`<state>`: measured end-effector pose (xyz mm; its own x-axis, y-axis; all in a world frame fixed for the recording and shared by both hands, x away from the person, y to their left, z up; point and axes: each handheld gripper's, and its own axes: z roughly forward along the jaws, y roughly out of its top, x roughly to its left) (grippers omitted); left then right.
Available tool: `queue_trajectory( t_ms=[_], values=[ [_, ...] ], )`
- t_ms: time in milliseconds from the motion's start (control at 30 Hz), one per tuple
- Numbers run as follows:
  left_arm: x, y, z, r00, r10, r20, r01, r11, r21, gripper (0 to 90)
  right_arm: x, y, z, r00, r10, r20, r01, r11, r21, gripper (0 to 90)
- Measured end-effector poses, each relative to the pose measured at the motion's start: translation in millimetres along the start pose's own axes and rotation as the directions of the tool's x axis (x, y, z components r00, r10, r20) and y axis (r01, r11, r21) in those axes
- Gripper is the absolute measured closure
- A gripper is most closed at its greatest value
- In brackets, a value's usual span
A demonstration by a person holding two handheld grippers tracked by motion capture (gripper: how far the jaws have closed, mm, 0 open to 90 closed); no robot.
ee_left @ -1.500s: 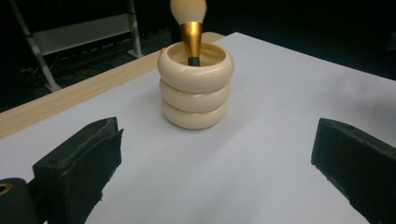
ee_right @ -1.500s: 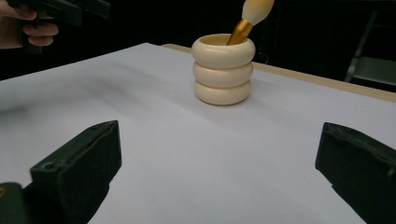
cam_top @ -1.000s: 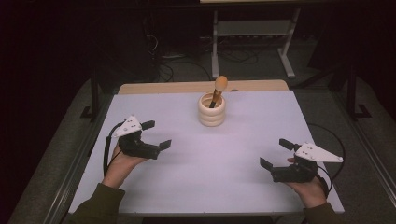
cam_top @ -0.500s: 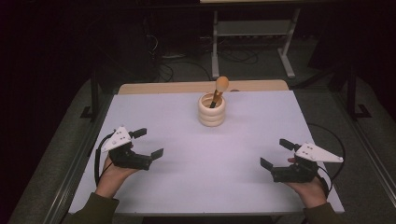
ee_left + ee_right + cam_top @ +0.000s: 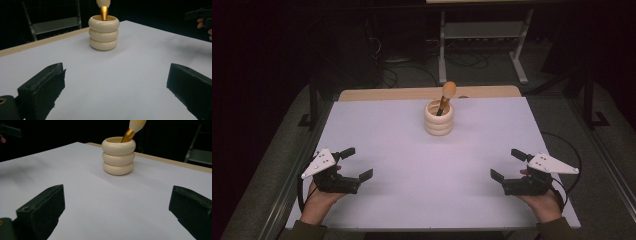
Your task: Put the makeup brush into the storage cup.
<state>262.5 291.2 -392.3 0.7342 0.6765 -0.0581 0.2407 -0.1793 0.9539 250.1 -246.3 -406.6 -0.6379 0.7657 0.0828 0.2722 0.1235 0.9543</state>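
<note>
Both grippers are sitting wide open and empty; left gripper (image 5: 353,163) and right gripper (image 5: 507,165) are flanking the near worktop (image 5: 412,150); the ringed holder (image 5: 438,118) is standing well ahead between them, roughly equidistant; its brush (image 5: 446,95) is leaning rightward in the right gripper view, yet looking upright in the left gripper view.

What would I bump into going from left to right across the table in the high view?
Left claw → cream ringed cup with the brush standing in it → right claw.
</note>
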Motion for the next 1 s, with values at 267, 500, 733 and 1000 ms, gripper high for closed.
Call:
queue_trajectory(
  t_ms=[267,500,733,1000],
  values=[
    [-1.1,-15.1,-7.1,0.9999,-0.013,0.011,0.013,0.9999,-0.003,1.4,0.0,-1.3,0.7,1.0000,-0.002,-0.002,0.002,1.0000,0.009,0.0],
    [0.4,-22.8,-10.1,0.9993,-0.031,0.020,0.031,0.9995,-0.004,1.4,0.0,-3.1,1.1,1.0000,-0.002,-0.004,0.002,0.9998,0.017,0.0],
    [-0.5,-28.7,-6.6,0.9988,-0.037,0.032,0.037,0.9992,0.013,1.4,0.3,-6.2,3.5,1.0000,-0.001,-0.006,0.001,0.9994,0.036,0.0],
    [0.6,-30.0,-5.8,0.9987,-0.034,0.037,0.033,0.9992,0.023,1.4,-0.4,-7.8,3.9,1.0000,-0.001,-0.008,0.001,0.9991,0.042,0.0]
  ],
)
